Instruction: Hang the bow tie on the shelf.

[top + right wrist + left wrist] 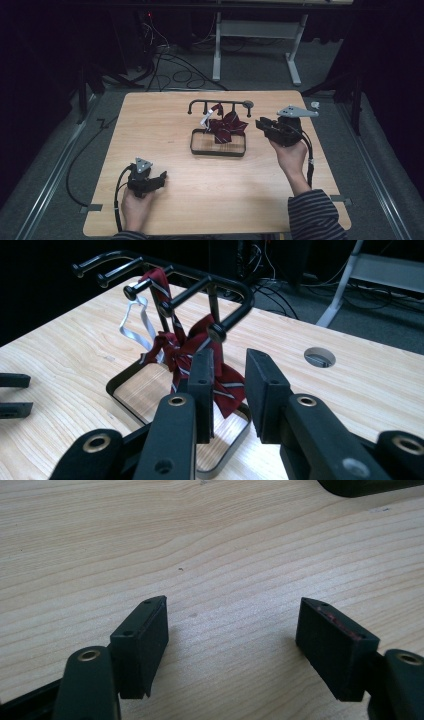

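Note:
A dark red striped bow tie (227,127) hangs on a black rack (220,103) with several hooks, over the rack's open base frame (217,151). A pale strap (205,120) dangles from a hook beside it. My right gripper (260,124) is held just right of the rack, pointing at it. In the right gripper view the jaws (230,385) stand a narrow gap apart with nothing between them, and the bow tie (200,355) and rack (225,295) are close ahead. My left gripper (161,178) rests low at the table's front left, wide open (232,630) over bare wood.
The wooden table (165,130) has a round cable hole (320,356) near its far right corner. The left gripper's jaws (12,395) appear at the left edge of the right gripper view. Cables and a desk frame (255,30) lie on the floor beyond the table.

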